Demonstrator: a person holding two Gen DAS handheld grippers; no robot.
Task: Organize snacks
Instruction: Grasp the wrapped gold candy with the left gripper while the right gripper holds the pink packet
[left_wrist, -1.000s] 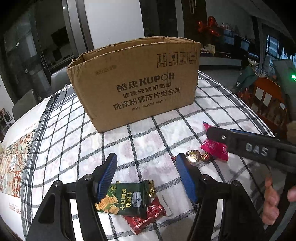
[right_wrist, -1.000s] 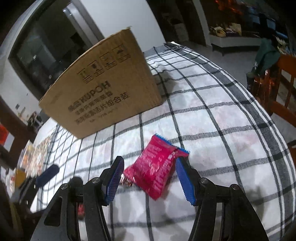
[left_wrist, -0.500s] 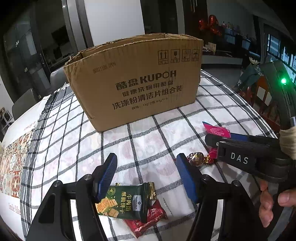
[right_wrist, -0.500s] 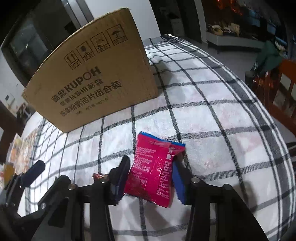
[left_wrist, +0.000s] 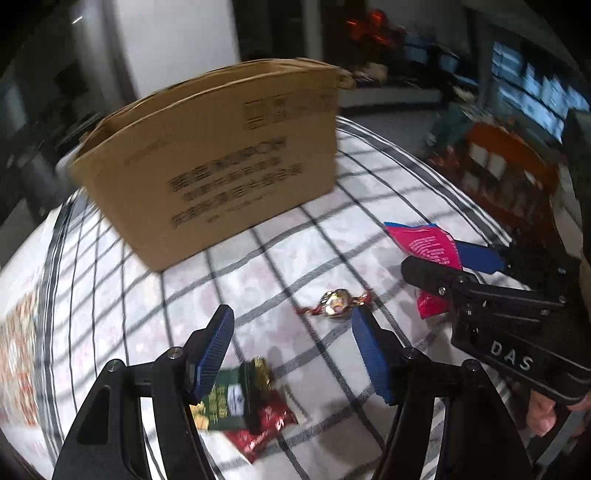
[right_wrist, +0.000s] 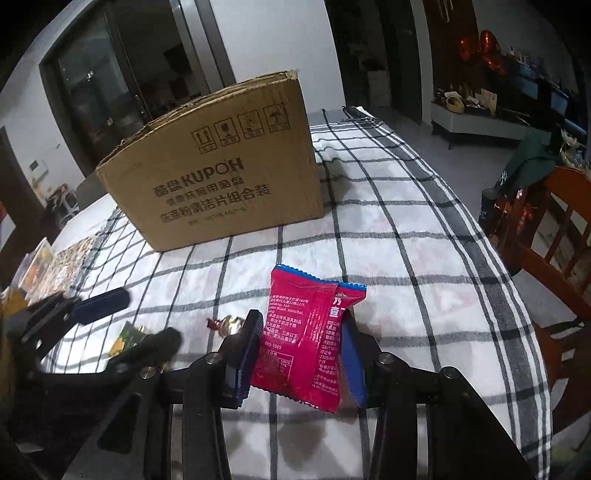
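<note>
My right gripper (right_wrist: 301, 349) is shut on a pink-red snack packet (right_wrist: 306, 332) and holds it above the checked cloth; the packet also shows in the left wrist view (left_wrist: 428, 243). My left gripper (left_wrist: 291, 347) is open and empty, just above the table. A gold-wrapped candy (left_wrist: 336, 302) lies just ahead of its right finger. A green cracker packet (left_wrist: 229, 398) and a dark red packet (left_wrist: 266, 424) lie under its left finger. An open cardboard box (right_wrist: 221, 177) stands at the back of the table.
A checked tablecloth (right_wrist: 406, 229) covers the table. A wooden chair (right_wrist: 554, 240) stands off the right edge. A patterned mat (left_wrist: 18, 350) lies at the left edge. The right gripper's body (left_wrist: 517, 325) is close on the left gripper's right.
My right gripper closed on the pink-red packet and lifted it off the cloth. My left gripper moved forward and right, toward the gold candy.
</note>
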